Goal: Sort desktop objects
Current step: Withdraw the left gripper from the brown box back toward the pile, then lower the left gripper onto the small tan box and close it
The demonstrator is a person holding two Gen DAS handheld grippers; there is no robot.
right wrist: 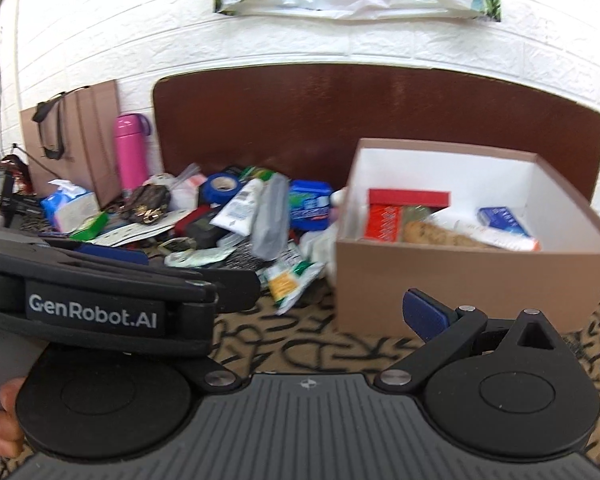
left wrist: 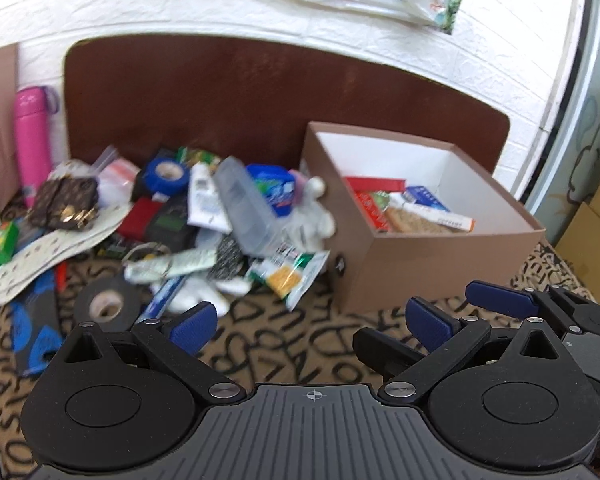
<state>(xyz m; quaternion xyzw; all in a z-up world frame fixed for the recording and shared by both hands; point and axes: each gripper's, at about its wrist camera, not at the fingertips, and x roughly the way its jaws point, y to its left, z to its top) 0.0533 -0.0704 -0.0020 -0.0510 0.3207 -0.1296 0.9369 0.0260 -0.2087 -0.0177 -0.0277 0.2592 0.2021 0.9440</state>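
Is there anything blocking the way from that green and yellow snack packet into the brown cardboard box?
Nothing visible. The green and yellow snack packet lies on the patterned cloth just left of the brown cardboard box. The box's open top is uncovered, and both grippers hang back, open.

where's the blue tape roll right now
In both views the blue tape roll sits at the pile's back, between the brown patterned pouch and white tube.

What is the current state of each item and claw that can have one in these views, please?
Left claw: open, empty, low above the tablecloth.
Right claw: open, empty.
Brown box: lid off, partly filled with packets.
Pink flask: upright, capped.
Blue tape roll: on the pile, tilted.
Black tape roll: lying flat on the tablecloth.
Snack packet: lying beside the box.
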